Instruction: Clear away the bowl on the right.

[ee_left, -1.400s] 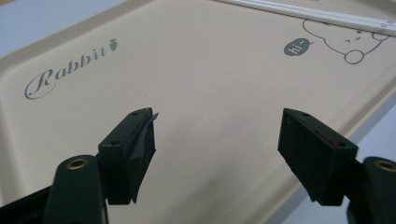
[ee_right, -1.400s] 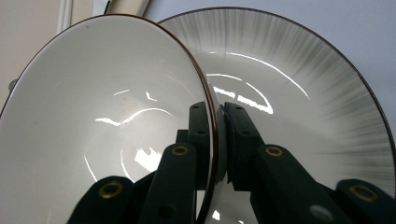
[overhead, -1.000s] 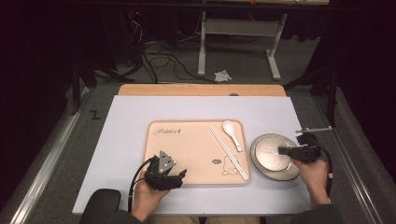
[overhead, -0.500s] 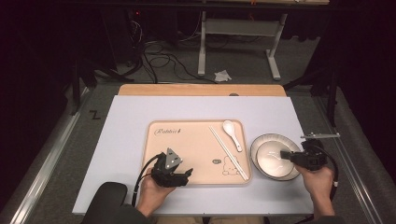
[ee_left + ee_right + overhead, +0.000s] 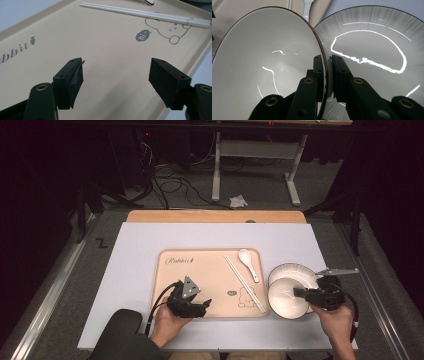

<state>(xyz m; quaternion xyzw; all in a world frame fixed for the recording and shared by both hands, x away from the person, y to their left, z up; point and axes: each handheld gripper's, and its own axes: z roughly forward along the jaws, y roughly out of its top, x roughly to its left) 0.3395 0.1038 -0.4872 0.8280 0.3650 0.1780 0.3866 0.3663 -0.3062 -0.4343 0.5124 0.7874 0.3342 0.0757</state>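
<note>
A white bowl (image 5: 285, 300) with a dark rim hangs tilted beside the grey-white plate (image 5: 295, 271), right of the beige tray (image 5: 200, 270). My right gripper (image 5: 300, 293) is shut on the bowl's rim. In the right gripper view the jaws pinch the rim of the bowl (image 5: 262, 65), with the plate (image 5: 372, 42) behind. My left gripper (image 5: 205, 305) stands open over the tray's near edge. In the left gripper view the gripper (image 5: 117, 70) has nothing between its jaws above the tray (image 5: 100, 37).
White chopsticks (image 5: 245, 285) and a white spoon (image 5: 248, 262) lie on the tray's right half; the chopsticks (image 5: 145, 13) cross the far part of the tray. A wooden board (image 5: 215, 216) borders the table's far edge. Dark floor surrounds the table.
My right gripper has carried the bowl off the plate, toward the person and a little up, so more of the plate shows. The left gripper has barely moved.
</note>
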